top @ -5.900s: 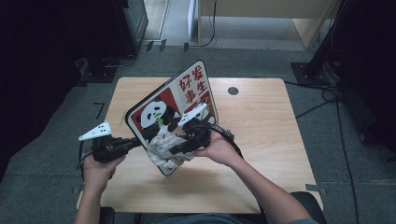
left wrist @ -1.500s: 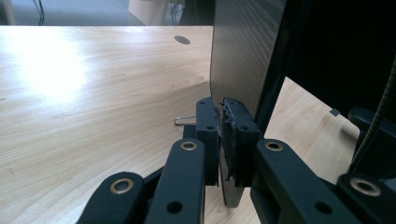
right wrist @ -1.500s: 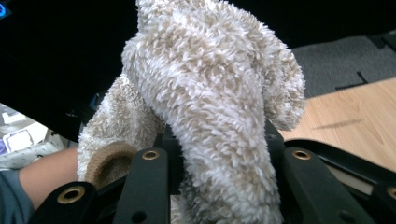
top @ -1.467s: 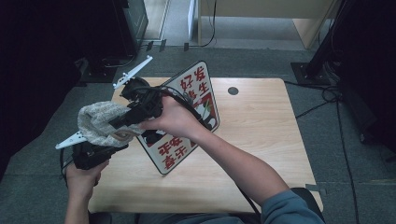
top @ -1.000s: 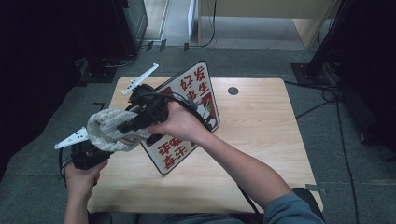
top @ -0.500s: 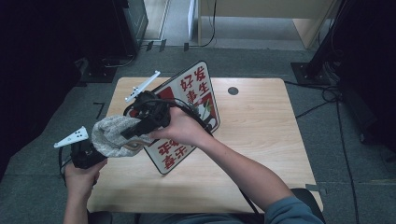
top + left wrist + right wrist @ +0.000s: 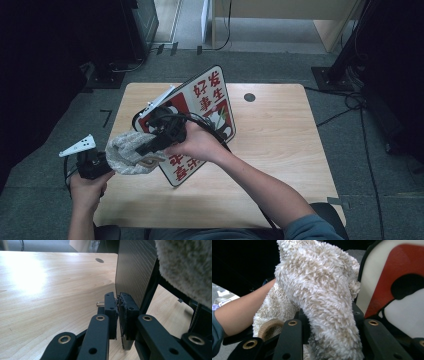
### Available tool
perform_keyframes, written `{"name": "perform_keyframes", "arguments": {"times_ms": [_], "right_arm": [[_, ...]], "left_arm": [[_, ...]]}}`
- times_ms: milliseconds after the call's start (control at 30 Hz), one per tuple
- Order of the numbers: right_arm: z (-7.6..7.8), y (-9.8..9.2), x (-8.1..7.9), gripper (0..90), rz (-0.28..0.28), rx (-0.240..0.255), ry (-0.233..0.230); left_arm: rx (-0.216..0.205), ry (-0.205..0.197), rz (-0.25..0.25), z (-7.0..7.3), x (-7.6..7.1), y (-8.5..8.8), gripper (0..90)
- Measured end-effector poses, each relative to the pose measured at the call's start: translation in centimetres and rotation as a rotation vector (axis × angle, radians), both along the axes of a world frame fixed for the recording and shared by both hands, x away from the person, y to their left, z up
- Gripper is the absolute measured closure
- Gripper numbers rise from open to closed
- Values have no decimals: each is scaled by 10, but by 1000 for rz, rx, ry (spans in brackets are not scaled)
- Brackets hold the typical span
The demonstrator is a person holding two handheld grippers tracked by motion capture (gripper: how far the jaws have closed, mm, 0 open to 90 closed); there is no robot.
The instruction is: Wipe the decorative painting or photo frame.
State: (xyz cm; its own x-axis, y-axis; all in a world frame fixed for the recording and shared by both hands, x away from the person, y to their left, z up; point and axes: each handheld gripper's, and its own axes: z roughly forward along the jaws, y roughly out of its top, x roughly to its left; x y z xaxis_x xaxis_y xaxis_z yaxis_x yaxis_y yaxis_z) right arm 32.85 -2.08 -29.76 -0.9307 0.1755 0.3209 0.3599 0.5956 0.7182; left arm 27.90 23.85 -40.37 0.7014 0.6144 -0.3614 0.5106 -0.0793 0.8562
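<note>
A board (image 7: 210,100) printed with a panda and red characters stands tilted on its edge on the wooden table (image 7: 280,150). My left gripper (image 7: 107,162) is at the board's left edge, and in the left gripper view it (image 7: 118,312) is shut on that thin edge, with the dark ribbed back (image 7: 135,272) rising behind it. My right gripper (image 7: 147,147) is shut on a fluffy beige cloth (image 7: 125,152), which it holds against the board's lower left part. In the right gripper view the cloth (image 7: 322,290) bulges between the jaws of the gripper (image 7: 329,322), beside the board's face (image 7: 397,290).
A round cable hole (image 7: 249,97) sits in the table's far right part. Cables (image 7: 350,107) and a stand's foot (image 7: 332,77) lie on the grey floor to the right. A person's forearm (image 7: 239,312) shows behind the cloth. A small wire clip (image 7: 100,303) sticks out by the left jaw.
My right gripper has carried the cloth down and toward the near side along the board's left part. The left gripper has kept its grip on the board's edge without moving.
</note>
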Motion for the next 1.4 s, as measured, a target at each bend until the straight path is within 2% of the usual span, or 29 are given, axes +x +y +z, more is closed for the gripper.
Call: {"name": "perform_keyframes", "arguments": {"times_ms": [800,900,1400], "right_arm": [[-39,-7,-6,661,18,-33,41],[-45,-9,-6,661,26,-26,35],[-69,-17,-10,660,27,-33,64]], "left_arm": [[2,3,-1,-1,1,2,846],[1,1,0,-1,1,3,845],[4,-2,-4,0,1,3,841]]}}
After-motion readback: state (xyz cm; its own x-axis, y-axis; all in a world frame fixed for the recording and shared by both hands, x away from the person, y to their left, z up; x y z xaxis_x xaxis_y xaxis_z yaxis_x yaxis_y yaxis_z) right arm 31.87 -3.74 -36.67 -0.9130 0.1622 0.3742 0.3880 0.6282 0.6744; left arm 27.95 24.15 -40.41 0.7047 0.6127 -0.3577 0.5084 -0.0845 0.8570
